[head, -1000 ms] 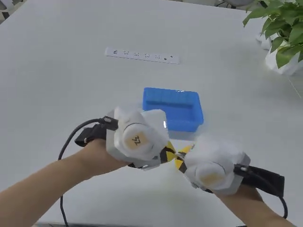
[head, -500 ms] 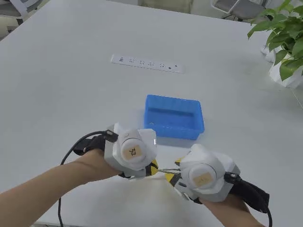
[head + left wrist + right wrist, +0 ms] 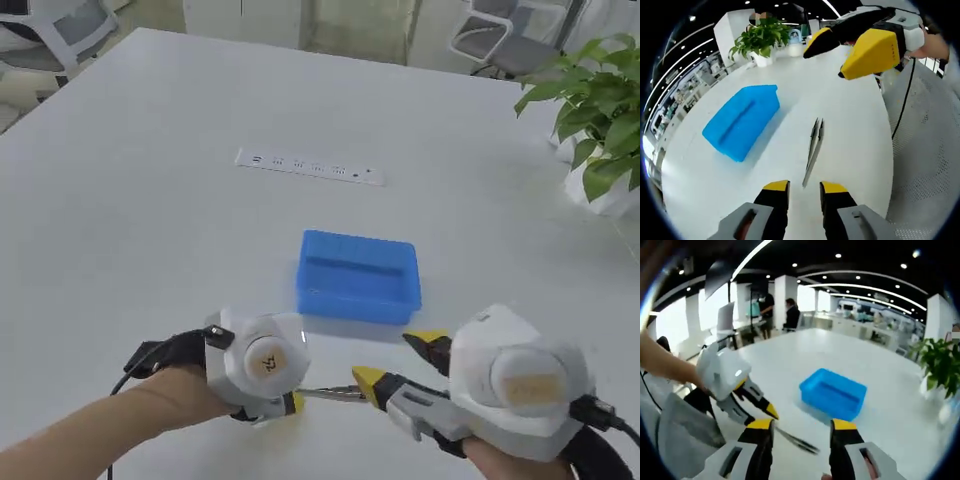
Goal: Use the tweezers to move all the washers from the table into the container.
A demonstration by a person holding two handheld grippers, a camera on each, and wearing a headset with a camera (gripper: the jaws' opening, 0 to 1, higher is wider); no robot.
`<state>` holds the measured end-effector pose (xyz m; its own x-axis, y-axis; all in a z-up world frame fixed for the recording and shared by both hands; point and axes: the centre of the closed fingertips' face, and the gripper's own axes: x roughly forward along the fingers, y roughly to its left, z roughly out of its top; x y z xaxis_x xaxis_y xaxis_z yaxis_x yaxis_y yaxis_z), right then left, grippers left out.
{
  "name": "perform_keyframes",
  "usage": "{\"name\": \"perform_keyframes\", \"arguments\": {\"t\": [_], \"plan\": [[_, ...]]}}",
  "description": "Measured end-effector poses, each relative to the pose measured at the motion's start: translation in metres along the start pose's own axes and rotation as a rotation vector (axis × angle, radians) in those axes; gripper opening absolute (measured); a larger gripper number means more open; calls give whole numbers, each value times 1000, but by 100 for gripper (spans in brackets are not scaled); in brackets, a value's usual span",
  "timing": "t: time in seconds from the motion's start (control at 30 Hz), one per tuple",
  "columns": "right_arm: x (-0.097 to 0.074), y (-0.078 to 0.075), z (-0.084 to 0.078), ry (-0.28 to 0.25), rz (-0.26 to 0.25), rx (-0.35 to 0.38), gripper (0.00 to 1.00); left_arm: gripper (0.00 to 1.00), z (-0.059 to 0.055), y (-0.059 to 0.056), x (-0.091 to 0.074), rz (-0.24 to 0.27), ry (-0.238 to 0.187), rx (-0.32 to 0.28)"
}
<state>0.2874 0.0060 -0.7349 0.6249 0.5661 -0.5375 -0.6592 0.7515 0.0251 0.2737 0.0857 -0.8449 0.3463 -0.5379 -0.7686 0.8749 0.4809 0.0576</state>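
Thin metal tweezers (image 3: 326, 394) lie flat on the white table between my two grippers. In the left gripper view the tweezers (image 3: 813, 149) point away from me, their near end just in front of the narrow gap of my left gripper (image 3: 805, 188); its jaws do not touch them. My left gripper (image 3: 291, 403) is at the tweezers' left end. My right gripper (image 3: 384, 358) stands open at their right end, with the tweezers (image 3: 796, 440) low between its spread jaws (image 3: 802, 426). The blue container (image 3: 358, 275) sits beyond both grippers.
A white power strip (image 3: 310, 167) lies farther back on the table. A potted green plant (image 3: 598, 120) stands at the far right edge. Office chairs stand past the table's far side. People stand in the background of the right gripper view.
The two grippers have drawn apart, the left toward the left and the right toward the right. The right gripper's jaws now stand spread. The tweezers lie exposed between them.
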Motion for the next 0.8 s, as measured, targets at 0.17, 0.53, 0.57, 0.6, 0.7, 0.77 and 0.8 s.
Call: {"name": "perform_keyframes", "arguments": {"t": [0.17,0.53,0.57,0.6,0.7,0.77,0.8], "plan": [[-13,-28,7,-53,-60,93,51,60,11,17,-40,130,-98,-182],[-31,-54,-10,-34,-138,123,67,99,35,48,-133,358,-340,-524],[-32,-55,-12,-32,-145,120,68,99,37,48,-142,387,-362,-530],[-35,-55,-15,-30,-149,123,69,99,38,48,-147,404,-371,-531],[-38,-53,-20,-30,-135,155,77,99,39,43,-159,434,-379,-541],[-40,-52,-22,-38,-139,166,81,99,43,41,-167,468,-408,-536],[-41,-52,-23,-38,-143,167,83,99,42,39,-168,473,-409,-537]]}}
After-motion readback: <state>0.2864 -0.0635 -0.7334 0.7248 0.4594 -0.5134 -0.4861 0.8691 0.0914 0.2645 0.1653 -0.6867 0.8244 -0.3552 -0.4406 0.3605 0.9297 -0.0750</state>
